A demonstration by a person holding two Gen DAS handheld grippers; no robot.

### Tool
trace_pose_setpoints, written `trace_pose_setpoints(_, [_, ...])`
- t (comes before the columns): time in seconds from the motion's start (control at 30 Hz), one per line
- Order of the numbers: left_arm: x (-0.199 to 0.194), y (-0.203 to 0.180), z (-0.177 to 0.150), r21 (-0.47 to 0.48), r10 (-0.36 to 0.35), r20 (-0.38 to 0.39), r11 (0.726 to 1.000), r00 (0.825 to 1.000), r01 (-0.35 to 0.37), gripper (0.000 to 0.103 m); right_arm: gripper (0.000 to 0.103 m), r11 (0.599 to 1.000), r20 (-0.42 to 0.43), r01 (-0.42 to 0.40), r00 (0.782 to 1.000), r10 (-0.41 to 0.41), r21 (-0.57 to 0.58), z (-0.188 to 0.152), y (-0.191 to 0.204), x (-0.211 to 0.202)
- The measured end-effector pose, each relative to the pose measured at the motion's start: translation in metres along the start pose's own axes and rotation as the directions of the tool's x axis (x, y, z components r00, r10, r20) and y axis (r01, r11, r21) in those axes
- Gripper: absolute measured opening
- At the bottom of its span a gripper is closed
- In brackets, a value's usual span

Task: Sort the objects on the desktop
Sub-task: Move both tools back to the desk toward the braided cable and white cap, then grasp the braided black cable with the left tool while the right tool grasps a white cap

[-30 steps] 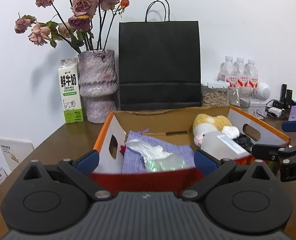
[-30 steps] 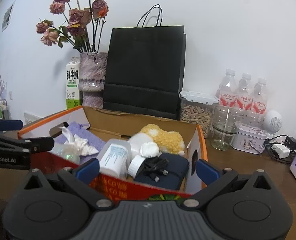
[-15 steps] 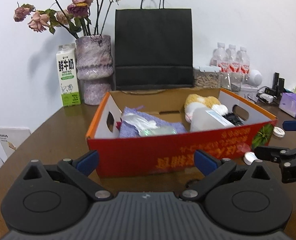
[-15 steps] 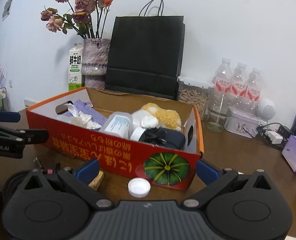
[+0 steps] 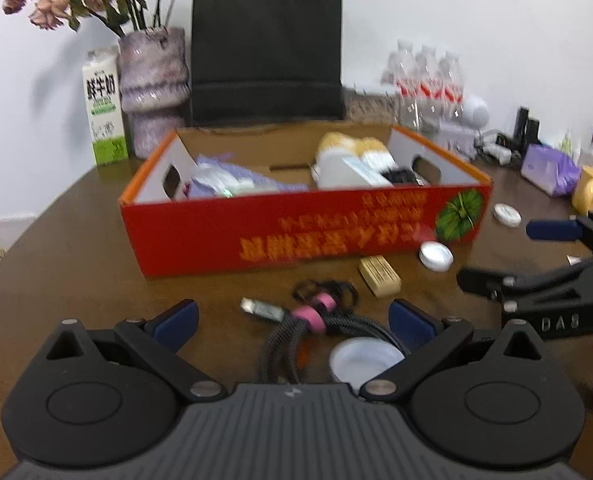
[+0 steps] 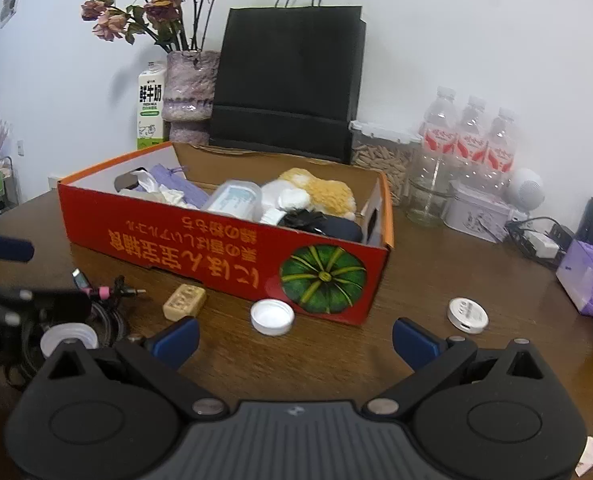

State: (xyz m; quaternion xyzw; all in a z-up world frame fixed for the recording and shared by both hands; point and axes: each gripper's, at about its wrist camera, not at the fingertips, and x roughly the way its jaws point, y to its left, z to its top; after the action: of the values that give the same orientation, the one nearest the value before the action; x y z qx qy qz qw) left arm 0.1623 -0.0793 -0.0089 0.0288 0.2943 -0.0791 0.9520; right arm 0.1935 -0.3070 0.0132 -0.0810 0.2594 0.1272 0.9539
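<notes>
Box (image 6: 224, 256), red and orange, sits mid-bench (image 6: 436, 280) and holds a purple cloth (image 6: 176, 182), a clear tub (image 6: 234, 200), a plush toy (image 6: 324, 194) and a dark pouch (image 6: 336, 228). Loose things lie on the bench in front of it: a bundled cable (image 5: 316, 320) with pink ties, a tan block (image 5: 379, 275), a white cap (image 6: 272, 317) near the pumpkin print, a silver tin (image 6: 467, 315) further right, and a white lid (image 5: 366, 362) close to the left gripper (image 5: 292, 320).

Left gripper hovers over the cable with its jaws wide apart and gripping nothing; the cable and white lid lie between its blue fingertips (image 5: 176, 318). Right gripper (image 6: 294, 334) also has its jaws spread and empty, low over bare bench, the white cap just ahead of it.

Behind the box stand a black bag (image 6: 292, 84), a vase (image 6: 188, 96) of dried roses, a milk carton (image 6: 151, 106), three bottles (image 6: 472, 136) and a glass jar (image 6: 426, 202). A purple pack (image 6: 590, 278) lies at far right. The left view is blurred.
</notes>
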Motion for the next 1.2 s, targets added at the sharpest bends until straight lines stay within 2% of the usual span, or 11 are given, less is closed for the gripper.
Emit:
trace_pose_setpoints(0.37, [0.01, -0.025, -0.01, 0.007, 0.038, -0.09, 0.999, 0.995, -0.037, 0.103, 0.103, 0.998, -0.034, -0.043, 0.998, 0.044, 0.041, -0.01, -0.016, -0.002])
trace_pose_setpoints(0.5, [0.016, -0.025, -0.011, 0.004, 0.074, -0.107, 0.997, 0.992, -0.074, 0.103, 0.103, 0.998, -0.04, -0.05, 0.998, 0.052, 0.04, -0.011, -0.015, -0.001])
trace_pose_setpoints(0.8, [0.021, -0.025, -0.011, -0.014, 0.079, -0.128, 0.997, 0.989, -0.081, 0.103, 0.103, 0.998, -0.044, -0.044, 0.998, 0.046, 0.037, -0.012, -0.013, 0.0])
trace_pose_setpoints(0.87, [0.02, -0.025, -0.011, -0.02, 0.068, -0.129, 0.997, 0.989, -0.071, 0.1, 0.103, 0.998, -0.045, -0.045, 0.998, 0.046, 0.038, -0.012, -0.013, 0.0])
trace_pose_setpoints(0.93, [0.018, -0.025, -0.011, -0.027, 0.051, -0.126, 0.998, 0.991, -0.055, 0.09, 0.103, 0.998, -0.045, -0.045, 0.998, 0.047, 0.035, -0.012, -0.013, 0.001])
trace_pose_setpoints(1.2, [0.01, -0.025, -0.008, -0.032, 0.045, -0.104, 0.998, 0.994, -0.049, 0.089, 0.103, 0.998, -0.044, -0.047, 0.998, 0.049, 0.033, -0.013, -0.012, 0.002])
